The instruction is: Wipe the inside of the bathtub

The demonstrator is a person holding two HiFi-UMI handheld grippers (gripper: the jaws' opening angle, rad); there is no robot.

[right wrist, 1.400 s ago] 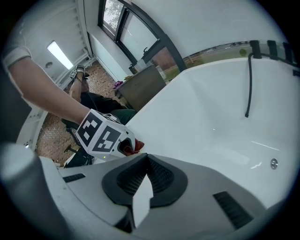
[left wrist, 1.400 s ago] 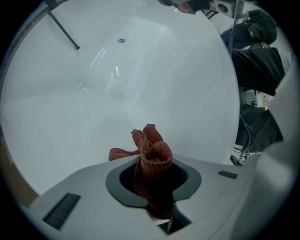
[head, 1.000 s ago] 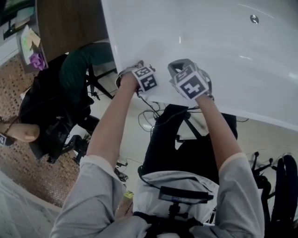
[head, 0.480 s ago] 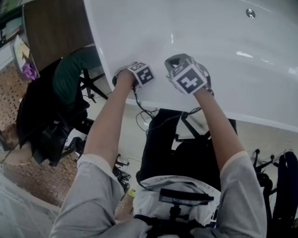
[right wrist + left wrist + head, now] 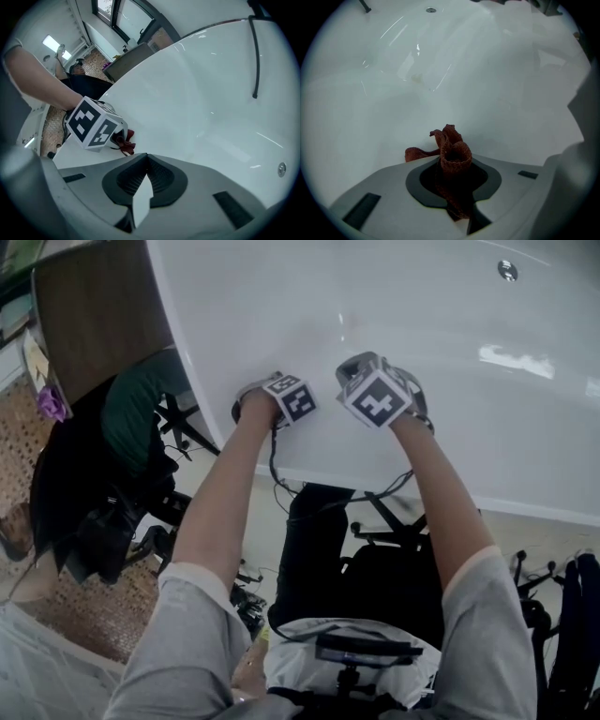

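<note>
Fingers of the left gripper [image 5: 454, 173] are clenched on a reddish-brown mesh cloth [image 5: 452, 157], which bunches up out of the dark pads and curls toward the white wall of the bathtub [image 5: 487, 70]; can't tell whether the cloth touches the wall. Fingers of the right gripper [image 5: 144, 168] are pressed together w/ nothing seen btwn them, only a pale sliver along the seam.

Head view, looking steeply down: both forearms reach forward from grey sleeves, and the left gripper [image 5: 277, 395] and right gripper [image 5: 375, 395] sit side by side, near each other but apart, just over the near rim of the bathtub [image 5: 422, 324]. Each shows its black-and-white marker cube. Tub interior is glossy w/ light streaks; a small round metal fitting [image 5: 507, 271] sits far up at upper right, well apart from both grippers.

Right gripper view: the left gripper [image 5: 93, 123] is at left w/ the cloth [image 5: 125, 143] hanging from its tip, close to the tub's inner slope [image 5: 211, 93] near the rim. Same metal fitting [image 5: 281, 168] shows at far right. A thin dark cable [image 5: 255, 56] drapes over the far edge.

Bg in head view: a brown wooden panel [image 5: 103, 315] at upper left, a seated person in a dark green top [image 5: 141, 399] beside it, and loose black cables [image 5: 291, 484] on the floor below the tub rim.
</note>
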